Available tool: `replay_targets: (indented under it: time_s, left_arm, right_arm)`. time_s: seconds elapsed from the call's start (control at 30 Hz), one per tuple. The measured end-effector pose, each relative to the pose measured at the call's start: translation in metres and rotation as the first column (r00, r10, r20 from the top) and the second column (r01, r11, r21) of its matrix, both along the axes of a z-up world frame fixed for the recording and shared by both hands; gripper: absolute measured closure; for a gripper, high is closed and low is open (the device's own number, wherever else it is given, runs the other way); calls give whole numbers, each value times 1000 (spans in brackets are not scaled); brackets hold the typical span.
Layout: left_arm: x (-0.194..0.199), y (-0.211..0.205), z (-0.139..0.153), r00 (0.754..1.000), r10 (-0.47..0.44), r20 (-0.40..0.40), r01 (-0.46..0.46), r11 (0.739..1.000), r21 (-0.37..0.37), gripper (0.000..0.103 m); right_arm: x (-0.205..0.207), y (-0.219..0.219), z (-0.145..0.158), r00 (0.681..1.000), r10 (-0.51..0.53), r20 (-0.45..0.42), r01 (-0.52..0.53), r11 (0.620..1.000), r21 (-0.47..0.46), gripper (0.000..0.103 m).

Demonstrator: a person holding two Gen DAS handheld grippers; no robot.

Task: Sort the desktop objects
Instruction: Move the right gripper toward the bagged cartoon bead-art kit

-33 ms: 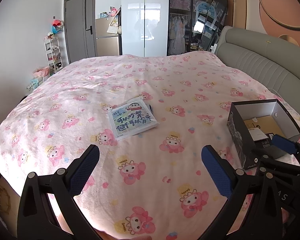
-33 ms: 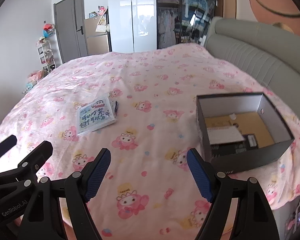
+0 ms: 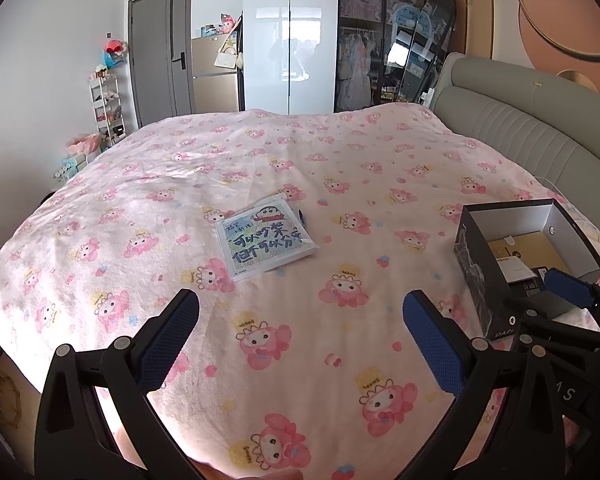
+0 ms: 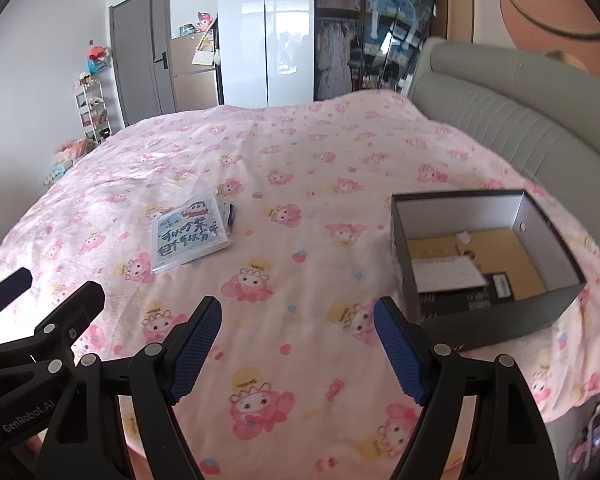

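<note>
Hovering both claws, left (image 3: 300,336) and right (image 4: 298,346), wide, empty, over bed (image 3: 340,152). Booklet (image 3: 265,243) flat mid-bed, box (image 4: 486,264) well apart. Soft quilt: your fingertip may snag fabric, thin booklet slips.

A pale pink bedspread (image 3: 300,168) printed all over with pink cartoon figures wearing yellow crowns covers the bed. The flat square booklet (image 3: 265,240) is light blue and white with bold black lettering. The open cardboard box (image 4: 500,312) is black outside, grey-white inside. Each black hand-held gripper (image 4: 298,344) carries blue textured pads (image 4: 398,350).
</note>
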State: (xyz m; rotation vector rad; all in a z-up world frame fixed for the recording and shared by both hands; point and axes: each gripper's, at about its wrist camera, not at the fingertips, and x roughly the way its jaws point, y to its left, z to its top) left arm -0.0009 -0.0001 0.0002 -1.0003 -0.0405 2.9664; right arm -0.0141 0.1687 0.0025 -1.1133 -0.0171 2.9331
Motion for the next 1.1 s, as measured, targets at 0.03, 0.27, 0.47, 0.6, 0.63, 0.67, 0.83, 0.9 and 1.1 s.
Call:
replay_targets:
  time_s: [0.03,0.27,0.47,0.6,0.63,0.67,0.83,0.9,1.1]
  left_arm:
    - [-1,0,0,1000,-1,1,1,1000,3,0]
    - [-8,-1,1,1000,-11,7,11,1000,22,0]
    - [-12,-6,-3,1000,-31,-1,31,999,42,0]
    - [-13,-14,-9,998,-66,21,63,992,106,0]
    - [-14,-15,-10,998,-62,23,60,993,103,0]
    - [-15,-17,-12,998,-59,26,56,993,100,1]
    - [-28,-30,-20,999,-18,39,14,997,80,8]
    - [-34,-36,-21,999,-3,38,0,998,68,8]
    - [-64,-53,-34,998,24,62,-29,997,73,15]
  right_arm:
    - [-1,1,-1,1000,1,12,-1,1000,-21,26]
    - [-19,9,-3,996,56,67,-51,996,-72,26]
    - [-15,-6,-7,993,116,15,-115,993,-31,26]
    - [-23,-10,-12,989,150,13,-150,988,-27,26]
    - [-26,-11,-14,986,163,20,-162,986,-37,26]
    - [-29,-12,-16,985,172,28,-171,984,-46,26]
    - [-45,-16,-24,978,205,44,-202,977,-69,26]
    - [-53,-17,-25,976,214,30,-210,973,-95,26]
    - [-88,-29,-33,972,233,35,-229,969,-90,26]
